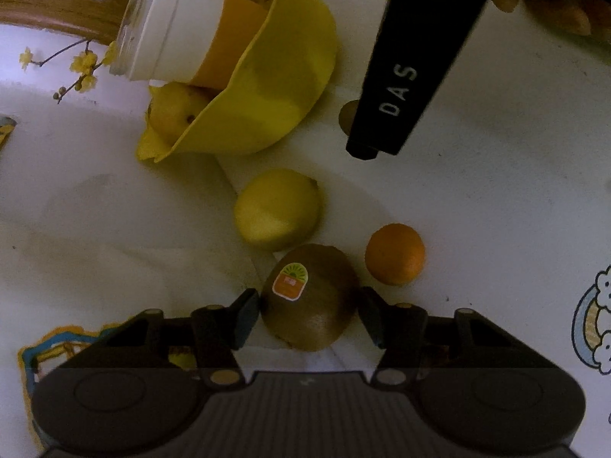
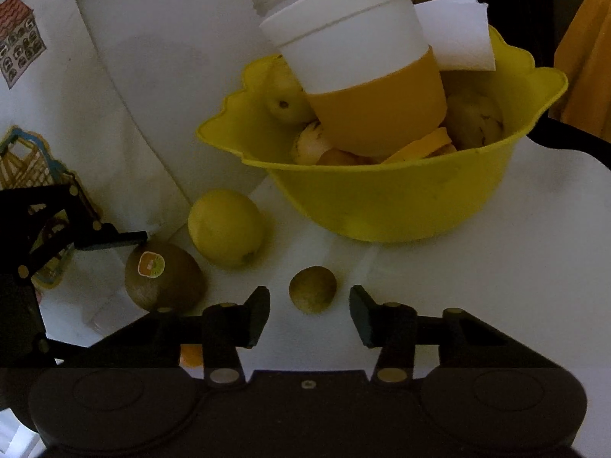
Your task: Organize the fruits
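Observation:
A brown kiwi (image 1: pixel 310 297) with an orange-green sticker lies on the white tablecloth between the fingers of my left gripper (image 1: pixel 308 311), which touch or nearly touch its sides. The kiwi also shows in the right wrist view (image 2: pixel 164 276), with a left finger at its top. A yellow lemon (image 1: pixel 278 209) (image 2: pixel 226 227) and a small orange (image 1: pixel 395 253) lie beside it. My right gripper (image 2: pixel 309 311) is open around a small brownish-green round fruit (image 2: pixel 313 289), not touching it. The yellow bowl (image 1: pixel 282 87) (image 2: pixel 397 198) holds several fruits.
A white-and-orange cup (image 2: pixel 366 72) (image 1: pixel 191 38) and a white tissue (image 2: pixel 458 30) sit in the bowl on top of the fruit. The right gripper's black body (image 1: pixel 420 57), marked DAS, hangs above the table. The cloth has printed cartoon pictures (image 2: pixel 19 42).

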`<state>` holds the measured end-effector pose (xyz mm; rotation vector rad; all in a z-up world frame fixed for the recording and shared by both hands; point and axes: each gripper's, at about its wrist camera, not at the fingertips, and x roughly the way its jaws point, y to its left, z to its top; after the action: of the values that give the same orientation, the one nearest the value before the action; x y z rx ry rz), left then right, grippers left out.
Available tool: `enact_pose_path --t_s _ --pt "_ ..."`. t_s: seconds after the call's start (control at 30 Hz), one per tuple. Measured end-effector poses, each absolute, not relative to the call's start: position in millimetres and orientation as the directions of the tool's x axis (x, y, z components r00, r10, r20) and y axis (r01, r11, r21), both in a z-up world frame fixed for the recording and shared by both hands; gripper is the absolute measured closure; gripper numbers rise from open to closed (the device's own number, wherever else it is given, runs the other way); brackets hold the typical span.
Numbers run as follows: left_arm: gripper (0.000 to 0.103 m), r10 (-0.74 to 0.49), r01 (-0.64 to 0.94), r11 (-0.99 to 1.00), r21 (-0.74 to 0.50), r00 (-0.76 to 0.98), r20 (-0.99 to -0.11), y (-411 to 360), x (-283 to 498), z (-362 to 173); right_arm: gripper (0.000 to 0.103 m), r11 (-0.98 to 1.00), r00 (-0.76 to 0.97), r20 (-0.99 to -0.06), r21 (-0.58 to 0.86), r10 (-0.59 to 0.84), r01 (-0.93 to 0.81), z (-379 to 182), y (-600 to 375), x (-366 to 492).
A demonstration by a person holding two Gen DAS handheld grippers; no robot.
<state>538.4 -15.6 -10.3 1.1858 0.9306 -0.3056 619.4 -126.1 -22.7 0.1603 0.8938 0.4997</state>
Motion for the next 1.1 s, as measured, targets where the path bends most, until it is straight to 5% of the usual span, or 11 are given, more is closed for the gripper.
enact_pose_path --t_s 0.37,0.47,0.87,1.1 --pt "0.04 0.273 0.623 0.399 0.673 0.619 -0.736 -17 550 -22 0.055 0.873 0.527 -0.7 0.331 0.482 -0.359 -25 -123 621" --pt "0.041 0.272 0.613 0.41 0.676 0.625 -0.732 -17 550 -22 0.074 0.881 0.537 -0.702 0.313 0.467 -0.356 -26 -120 621" --pt "0.042 0.214 0.555 0.509 0.658 0.659 -0.721 -22 536 -7 0.075 0.874 0.534 -0.695 0.34 0.482 -0.345 -29 -122 617" --pt "0.042 0.125 0.483 0.695 0.532 0.647 -0.752 -9 529 12 0.075 0.876 0.53 -0.701 0.335 0.478 -0.347 -21 -135 606"
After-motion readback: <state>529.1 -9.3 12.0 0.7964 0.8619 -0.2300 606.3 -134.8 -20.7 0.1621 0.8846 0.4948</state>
